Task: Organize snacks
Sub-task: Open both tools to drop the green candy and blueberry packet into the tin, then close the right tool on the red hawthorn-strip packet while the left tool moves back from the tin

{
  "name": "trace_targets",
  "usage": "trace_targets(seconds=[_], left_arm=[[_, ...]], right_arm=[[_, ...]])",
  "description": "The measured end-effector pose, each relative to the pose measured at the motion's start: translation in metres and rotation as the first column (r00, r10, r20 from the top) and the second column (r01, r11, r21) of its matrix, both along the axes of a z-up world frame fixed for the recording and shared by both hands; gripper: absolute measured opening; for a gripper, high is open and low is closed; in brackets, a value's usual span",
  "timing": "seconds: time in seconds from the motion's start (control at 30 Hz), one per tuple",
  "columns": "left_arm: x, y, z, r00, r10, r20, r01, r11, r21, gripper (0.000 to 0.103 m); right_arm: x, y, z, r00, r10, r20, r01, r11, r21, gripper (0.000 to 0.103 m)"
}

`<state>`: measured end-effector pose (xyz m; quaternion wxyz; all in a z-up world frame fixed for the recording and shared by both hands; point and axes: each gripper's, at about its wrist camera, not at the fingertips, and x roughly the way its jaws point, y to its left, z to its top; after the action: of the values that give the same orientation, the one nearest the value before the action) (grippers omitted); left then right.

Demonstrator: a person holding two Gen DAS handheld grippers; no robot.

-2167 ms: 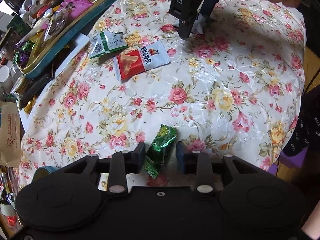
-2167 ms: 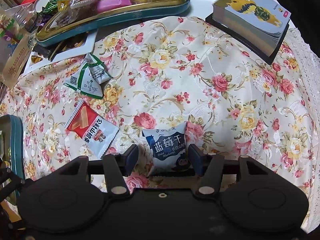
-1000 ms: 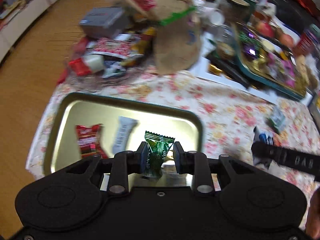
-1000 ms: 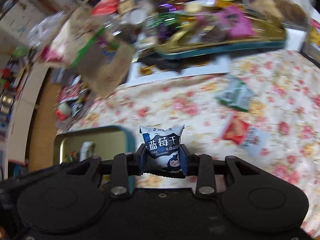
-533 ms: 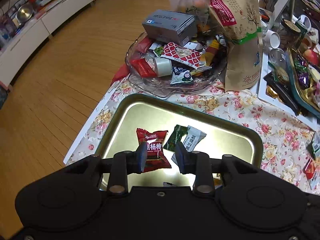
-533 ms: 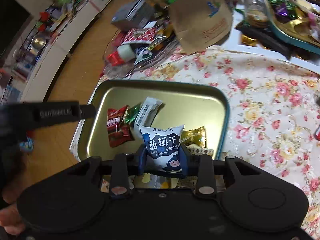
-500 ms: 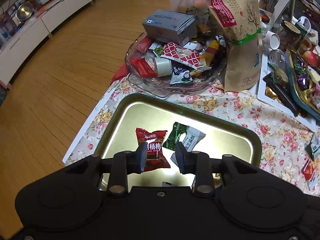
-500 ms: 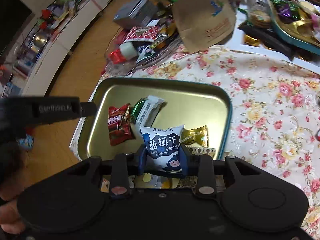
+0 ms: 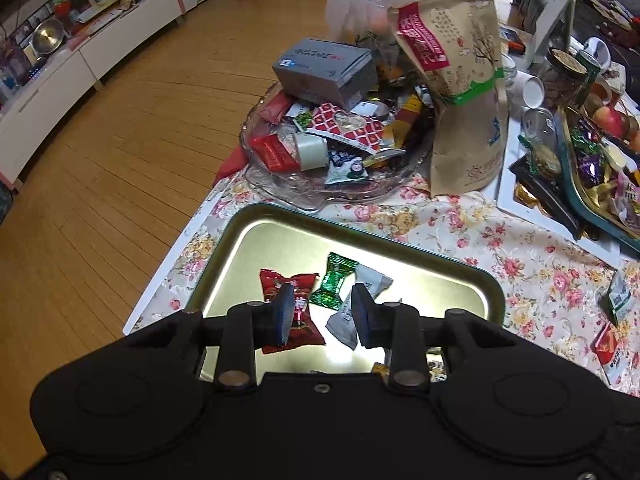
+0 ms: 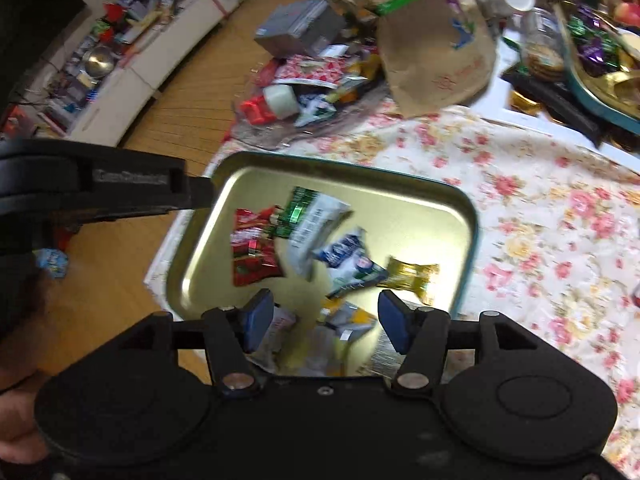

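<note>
A gold tin tray with a teal rim [image 9: 440, 268] [image 10: 400, 200] lies on the floral cloth. In it are a red packet [image 9: 304, 284] [image 10: 252, 252], a green candy [image 9: 334, 280] [image 10: 296, 212], a grey-white packet [image 9: 370, 280] [image 10: 316, 220], a blue-white blueberry packet [image 10: 348, 256] and a gold candy [image 10: 412, 274]. My left gripper [image 9: 320, 314] is open and empty above the tray. My right gripper [image 10: 326, 318] is open and empty above the tray's near end. The left gripper also shows in the right wrist view [image 10: 120, 184] at the tray's left edge.
A glass dish [image 9: 320, 192] heaped with snacks and a grey box [image 9: 324, 66] stands beyond the tray, with a brown paper bag [image 9: 464, 120] beside it. A second tin of sweets [image 9: 600, 184] is at the right. Two loose packets [image 9: 618, 300] lie on the cloth.
The right gripper has opened and the blueberry packet has dropped into the tray. The left gripper stays open above the tray; it let go of the green candy earlier.
</note>
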<state>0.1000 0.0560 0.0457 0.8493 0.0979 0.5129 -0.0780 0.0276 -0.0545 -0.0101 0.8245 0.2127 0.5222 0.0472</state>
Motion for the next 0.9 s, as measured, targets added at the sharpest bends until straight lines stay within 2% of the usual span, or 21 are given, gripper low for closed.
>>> trace_targets(seconds=[0.13,0.3,0.47,0.6,0.77,0.9], left_arm=[[-0.008,-0.018,0.000,0.999,-0.044,-0.004,0.044,0.999,0.011,0.042],[-0.021,-0.047,-0.002,0.994,-0.112,-0.015,0.113,0.993,0.026,0.042],[-0.038,-0.074,-0.001,0.985,-0.171,-0.011,0.171,0.985,0.020,0.042],[-0.054,-0.100,0.001,0.970,-0.242,0.014,0.242,0.970,0.029,0.042],[-0.071,-0.133,0.001,0.944,-0.328,0.031,0.325,0.944,0.059,0.042],[-0.085,-0.155,-0.004,0.922,-0.387,0.012,0.386,0.921,0.059,0.042]], right_arm=[[-0.009,-0.015,-0.002,0.999,-0.034,-0.005,0.034,0.998,-0.044,0.061],[-0.025,-0.039,-0.002,0.993,-0.114,0.037,0.117,0.987,-0.109,0.061],[-0.042,-0.072,0.000,0.966,-0.245,0.080,0.255,0.955,-0.150,0.061],[-0.053,-0.105,0.002,0.946,-0.316,0.069,0.324,0.930,-0.177,0.061],[-0.069,-0.154,-0.002,0.894,-0.446,0.032,0.444,0.877,-0.182,0.062],[-0.090,-0.203,-0.011,0.834,-0.552,-0.011,0.544,0.825,-0.154,0.062]])
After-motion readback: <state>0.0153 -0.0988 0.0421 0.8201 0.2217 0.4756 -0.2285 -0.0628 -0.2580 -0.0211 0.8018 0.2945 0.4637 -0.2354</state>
